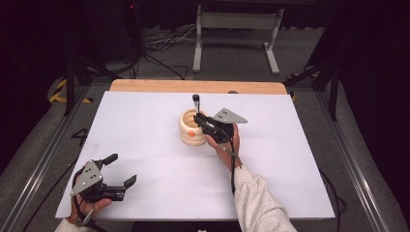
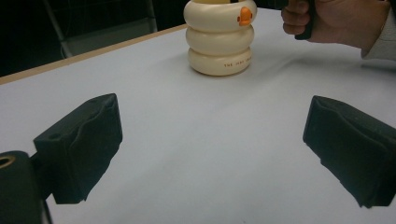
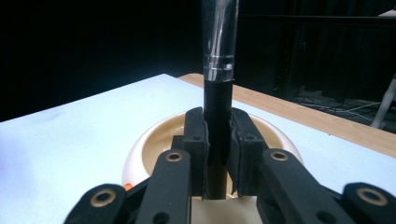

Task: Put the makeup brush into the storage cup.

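Your right gripper (image 3: 217, 154) has its fingers (image 3: 195, 140) pinched on a black brush (image 3: 218, 102), long axis upright, silvery end pointing up, lower end betw. the pads, inside the cream ringed holder (image 1: 191, 129) right below them. Left gripper (image 1: 120, 171) spread wide, nothing held, well apart from holder.

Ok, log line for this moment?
right hand-held gripper: shut on black brush, upright over cream holder | left hand-held gripper: open, idle
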`<action>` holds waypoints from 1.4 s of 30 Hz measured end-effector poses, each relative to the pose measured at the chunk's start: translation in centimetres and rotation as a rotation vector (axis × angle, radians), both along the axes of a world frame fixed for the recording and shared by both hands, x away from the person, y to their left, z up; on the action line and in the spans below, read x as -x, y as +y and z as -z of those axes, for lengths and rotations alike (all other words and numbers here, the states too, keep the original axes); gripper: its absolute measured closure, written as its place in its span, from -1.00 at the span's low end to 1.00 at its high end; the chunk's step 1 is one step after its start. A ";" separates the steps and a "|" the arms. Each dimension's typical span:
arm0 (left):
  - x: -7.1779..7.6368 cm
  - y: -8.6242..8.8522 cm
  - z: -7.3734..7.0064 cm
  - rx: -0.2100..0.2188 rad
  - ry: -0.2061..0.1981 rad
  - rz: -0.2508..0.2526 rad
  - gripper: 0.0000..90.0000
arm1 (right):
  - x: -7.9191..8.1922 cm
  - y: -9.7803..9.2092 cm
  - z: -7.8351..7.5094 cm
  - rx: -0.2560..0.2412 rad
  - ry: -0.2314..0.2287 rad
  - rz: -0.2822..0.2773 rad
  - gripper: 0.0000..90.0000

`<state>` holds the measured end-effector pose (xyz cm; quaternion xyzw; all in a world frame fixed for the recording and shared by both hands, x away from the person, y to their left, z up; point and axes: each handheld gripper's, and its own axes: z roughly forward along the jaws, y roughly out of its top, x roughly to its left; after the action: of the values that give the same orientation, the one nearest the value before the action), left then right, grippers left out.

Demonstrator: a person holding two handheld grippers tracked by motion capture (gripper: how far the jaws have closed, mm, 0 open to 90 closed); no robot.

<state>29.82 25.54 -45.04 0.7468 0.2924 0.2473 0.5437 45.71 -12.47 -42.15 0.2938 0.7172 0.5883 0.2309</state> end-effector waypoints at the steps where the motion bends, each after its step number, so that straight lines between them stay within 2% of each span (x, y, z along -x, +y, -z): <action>1: 0.0 0.0 0.0 0.000 0.000 -0.001 -0.88 | 0.0 0.0 0.0 0.000 0.000 0.000 0.77; 12: 0.0 -0.1 0.0 -0.006 0.001 0.000 -0.88 | 0.0 0.0 0.0 0.002 0.000 0.003 0.76; 17: -0.1 -0.2 0.1 -0.003 0.009 0.010 -0.88 | 0.1 -0.1 -0.1 0.005 -0.001 0.015 0.67; 21: -0.1 -0.2 0.1 -0.006 0.011 0.013 -0.88 | 0.4 -0.2 -0.5 0.020 -0.017 0.024 0.49; 31: -0.1 -0.4 0.1 -0.014 0.015 0.014 -0.88 | 0.7 -0.7 -1.4 0.052 -0.056 0.044 0.25; 35: -0.1 -0.4 0.1 -0.017 0.012 0.011 -0.88 | 1.0 -0.9 -2.1 0.087 -0.082 0.055 0.13; 42: -0.1 -0.4 0.1 -0.016 0.008 0.011 -0.88 | 1.5 -1.0 -2.9 0.111 -0.115 0.066 -0.09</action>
<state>29.90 25.19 -45.14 0.7536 0.2888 0.2435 0.5379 44.21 -13.47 -39.27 0.2696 0.7242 0.5555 0.3069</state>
